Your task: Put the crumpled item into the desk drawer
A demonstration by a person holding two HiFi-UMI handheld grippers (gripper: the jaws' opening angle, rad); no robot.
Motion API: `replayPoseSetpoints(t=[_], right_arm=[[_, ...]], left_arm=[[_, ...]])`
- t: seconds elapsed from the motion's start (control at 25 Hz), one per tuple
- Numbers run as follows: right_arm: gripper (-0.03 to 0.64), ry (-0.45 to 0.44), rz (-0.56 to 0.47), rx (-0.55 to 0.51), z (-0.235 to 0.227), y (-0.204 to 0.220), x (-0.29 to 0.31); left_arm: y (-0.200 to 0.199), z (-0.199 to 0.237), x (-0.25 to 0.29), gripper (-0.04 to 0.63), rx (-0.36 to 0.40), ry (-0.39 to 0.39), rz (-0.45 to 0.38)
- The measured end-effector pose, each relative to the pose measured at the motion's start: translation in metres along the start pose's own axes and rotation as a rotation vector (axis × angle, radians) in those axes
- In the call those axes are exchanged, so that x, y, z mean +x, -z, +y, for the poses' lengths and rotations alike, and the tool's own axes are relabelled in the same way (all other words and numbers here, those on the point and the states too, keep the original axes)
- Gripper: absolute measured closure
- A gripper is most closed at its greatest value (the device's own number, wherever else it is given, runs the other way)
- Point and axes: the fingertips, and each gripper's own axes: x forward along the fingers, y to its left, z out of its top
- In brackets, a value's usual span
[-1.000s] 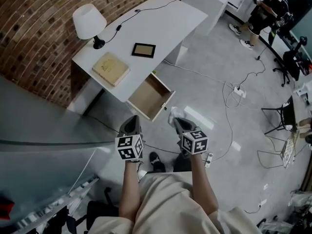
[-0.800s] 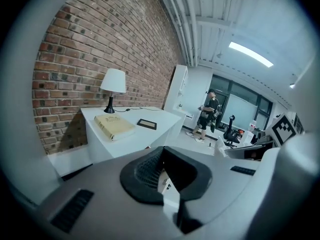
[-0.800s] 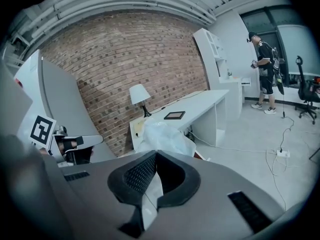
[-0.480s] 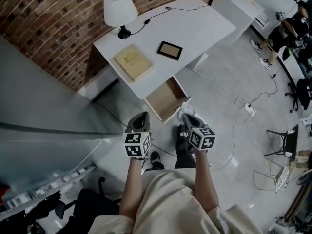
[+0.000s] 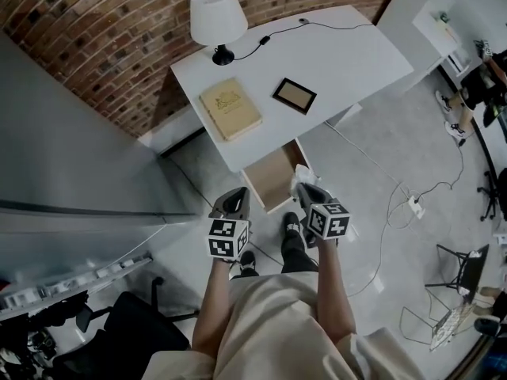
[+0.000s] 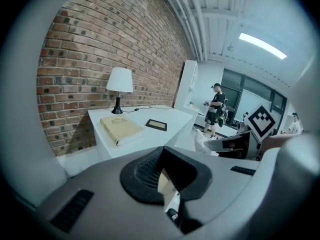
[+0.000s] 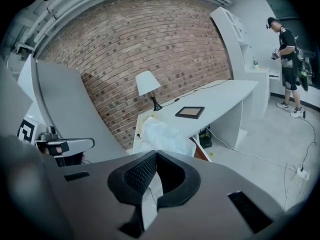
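At the open drawer's [image 5: 272,182] front corner, the right gripper [image 5: 306,190] carries the crumpled item [image 5: 300,176] in clenched jaws, while the left gripper [image 5: 234,203] is closed and empty — next, probably, over the drawer and release.

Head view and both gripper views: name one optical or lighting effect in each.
Head view: the brick wall curves into an arc. Left gripper view: black vignette at the corners, the ceiling light glares white. Right gripper view: the crumpled item looks washed out.

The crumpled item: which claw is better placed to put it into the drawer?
Right. The right claw is shut on the crumpled item, near the open drawer; the left claw is shut and empty.
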Motion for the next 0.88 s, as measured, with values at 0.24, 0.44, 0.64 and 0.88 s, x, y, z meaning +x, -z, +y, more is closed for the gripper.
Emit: replayPoseSetpoints(t=[0.24,0.44,0.64,0.88], right_arm=[[0.591,-0.063,0.035,-0.055,-0.028,-0.033,0.02],[0.591,-0.121,0.101,-0.169,-0.043,-0.053,0.031],[0.591,-0.164,0.13,-0.275,-0.058,-0.063,0.033],[0.591,-0.186,0.15,-0.282,-0.08,-0.059,0.047]], left_arm=[[-0.016,-0.013,0.034,0.58,-0.004,-0.05,0.012],[-0.024,-0.031,0.071,0.58,0.01,-0.068,0.033],[-0.026,-0.045,0.095,0.58,-0.009,-0.099,0.04],[-0.019,-0.044,0.102,0.58,-0.035,-0.152,0.055]])
